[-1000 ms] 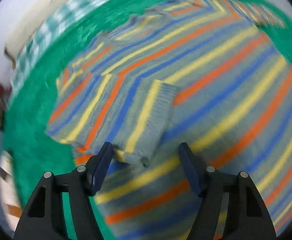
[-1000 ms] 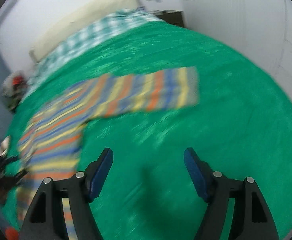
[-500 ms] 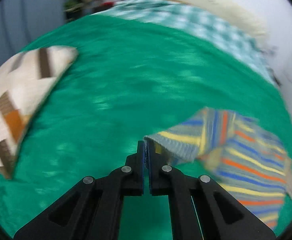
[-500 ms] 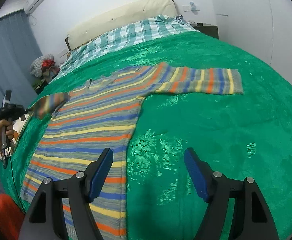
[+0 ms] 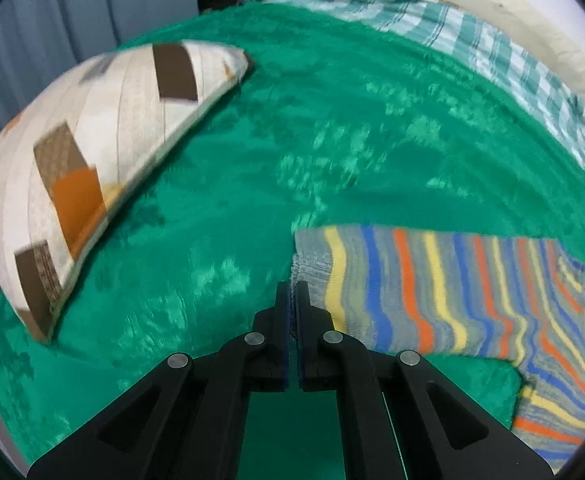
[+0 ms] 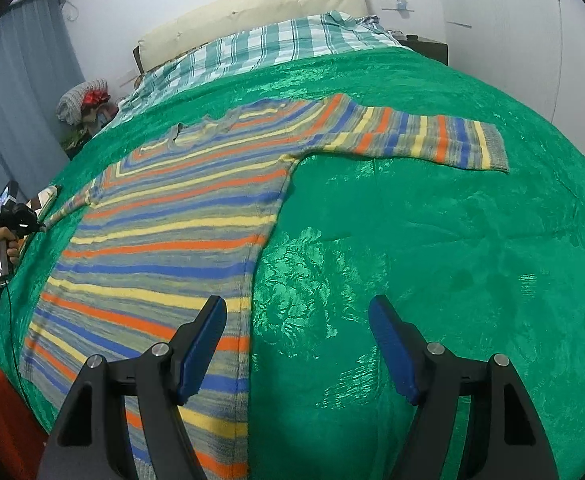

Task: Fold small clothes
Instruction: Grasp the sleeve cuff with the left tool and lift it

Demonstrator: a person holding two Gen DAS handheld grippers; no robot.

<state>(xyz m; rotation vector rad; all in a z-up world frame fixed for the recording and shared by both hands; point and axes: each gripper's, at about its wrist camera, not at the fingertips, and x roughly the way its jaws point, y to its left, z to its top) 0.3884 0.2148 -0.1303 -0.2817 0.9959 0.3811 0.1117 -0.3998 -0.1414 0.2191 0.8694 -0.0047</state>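
Left gripper (image 5: 292, 292) pinching sweater (image 5: 432, 292) cuff — right gripper (image 6: 296, 344) agape

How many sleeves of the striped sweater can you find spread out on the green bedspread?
2. One sleeve lies flat, extended to the sweater's right. The other sleeve stretches left, its cuff pinched by the left gripper. None seems hidden.

Striped sweater (image 6: 164, 240): near hem cut off by right-wrist frame bottom, partly hidden behind right gripper (image 6: 298, 344) fingers. Left-wrist view: sweater body runs off right edge. Patchwork pillow (image 5: 84, 168) clipped at left edge. Far-left clutter pile (image 6: 86, 98) too small to identify.
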